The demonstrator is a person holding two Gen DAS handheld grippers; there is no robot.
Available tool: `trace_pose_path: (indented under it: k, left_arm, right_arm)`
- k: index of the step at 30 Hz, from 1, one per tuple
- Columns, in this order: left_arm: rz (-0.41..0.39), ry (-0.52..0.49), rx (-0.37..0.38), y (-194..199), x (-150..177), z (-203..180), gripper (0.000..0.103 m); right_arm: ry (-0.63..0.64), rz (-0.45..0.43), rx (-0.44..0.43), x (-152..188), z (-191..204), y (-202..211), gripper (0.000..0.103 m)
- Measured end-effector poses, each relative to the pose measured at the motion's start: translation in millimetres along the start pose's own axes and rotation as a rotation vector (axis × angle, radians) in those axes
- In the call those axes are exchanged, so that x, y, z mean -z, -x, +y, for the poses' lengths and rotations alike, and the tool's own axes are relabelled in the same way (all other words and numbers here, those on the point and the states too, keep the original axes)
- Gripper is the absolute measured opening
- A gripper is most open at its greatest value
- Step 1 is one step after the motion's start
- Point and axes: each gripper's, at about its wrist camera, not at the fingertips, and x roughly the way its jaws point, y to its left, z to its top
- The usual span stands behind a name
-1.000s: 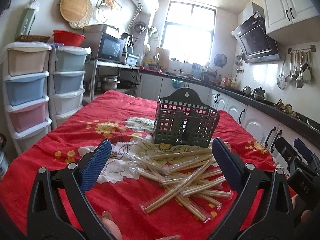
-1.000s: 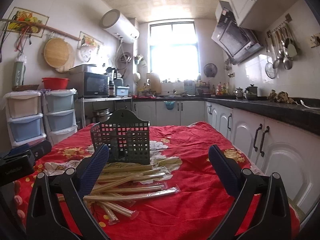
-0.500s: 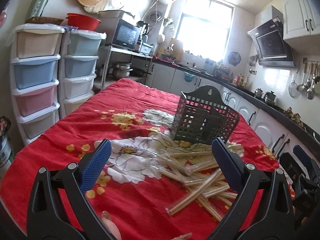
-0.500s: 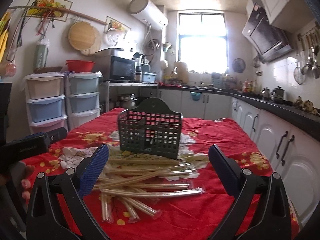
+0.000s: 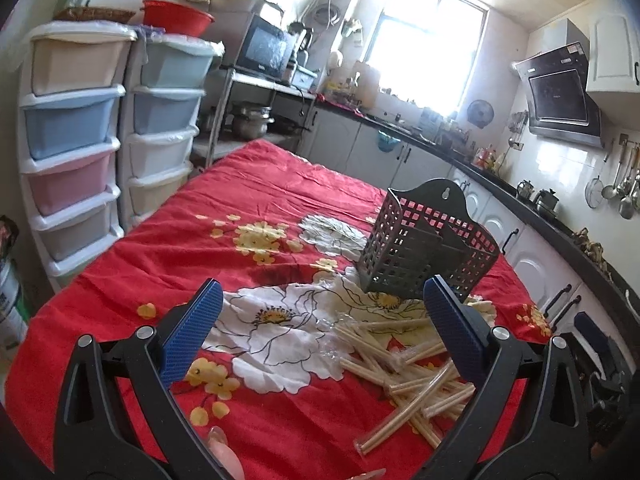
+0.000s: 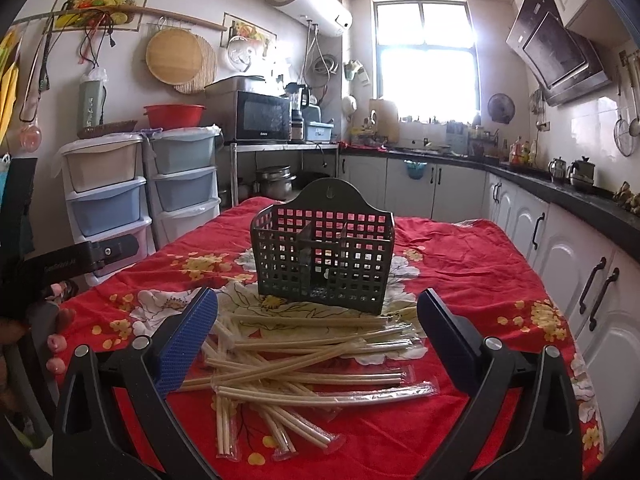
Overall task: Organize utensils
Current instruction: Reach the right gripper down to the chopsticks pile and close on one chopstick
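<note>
Right wrist view: right claw [image 6: 316,334] spread wide, holding nothing, above the near edge of the chopsticks [image 6: 308,364] at lower centre of the frame.
Left wrist view: left claw [image 5: 322,322] also spread and holding nothing; the pile [image 5: 404,372] lies at lower right, partly behind its right finger.
Caddy: dark caddy [image 6: 324,256] upright at frame centre in the right view, just behind the pile, its front touching or nearly touching the farthest sticks.
Progress: by my reading, nothing done; the compartments look bare through the grid, and every stick lies on the table [image 6: 472,276]. All picking and dropping is left.
Chopsticks: pale, thin, straight sticks sealed in clear crinkly sleeves, crossed loosely over one another; sleeves likely slippery.
Caddy build: stiff plastic lattice of square holes, inner dividers, arched back with a hanging hole.
Table: covered in a red cloth with white and yellow flowers, soft and slightly creased.
</note>
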Motion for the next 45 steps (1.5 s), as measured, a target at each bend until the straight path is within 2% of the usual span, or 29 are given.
trace_pose_path:
  k: [5, 16, 19, 24, 28, 32, 34, 36, 42, 45]
  left_arm:
    - [0.047, 0.006, 0.045, -16.8, -9.1, -1.0, 0.093]
    - [0.228, 0.116, 0.11, -64.1, -6.3, 11.2, 0.091]
    - [0.267, 0.142, 0.124, -74.2, -2.7, 14.2, 0.087]
    - [0.334, 0.182, 0.153, -89.0, 6.1, 18.4, 0.073]
    - [0.38, 0.228, 0.172, -99.4, 13.6, 24.1, 0.069]
    - [0.417, 0.28, 0.194, -107.9, 18.8, 30.2, 0.065]
    - [0.433, 0.301, 0.207, -112.0, 21.0, 33.0, 0.063]
    - [0.446, 0.321, 0.218, -115.3, 23.1, 35.4, 0.057]
    - [0.471, 0.37, 0.248, -123.9, 25.7, 39.4, 0.048]
    - [0.477, 0.379, 0.249, -127.4, 26.4, 39.4, 0.048]
  right_arm:
    - [0.008, 0.026, 0.001, -5.5, -1.6, -11.3, 0.097]
    - [-0.002, 0.094, 0.011, -8.0, -9.6, -34.1, 0.097]
    - [-0.012, 0.131, 0.014, -5.2, -13.3, -43.0, 0.097]
    - [-0.061, 0.218, 0.006, 3.5, -20.6, -62.5, 0.097]
    - [-0.136, 0.278, -0.023, 9.8, -31.0, -76.1, 0.096]
    - [-0.201, 0.339, -0.052, 16.8, -38.8, -89.8, 0.083]
    - [-0.244, 0.377, -0.066, 21.4, -43.3, -98.3, 0.081]
    - [-0.284, 0.41, -0.079, 26.2, -47.0, -104.8, 0.074]
    - [-0.351, 0.465, -0.11, 32.8, -51.8, -116.2, 0.067]
    - [-0.383, 0.498, -0.125, 35.9, -54.8, -121.2, 0.062]
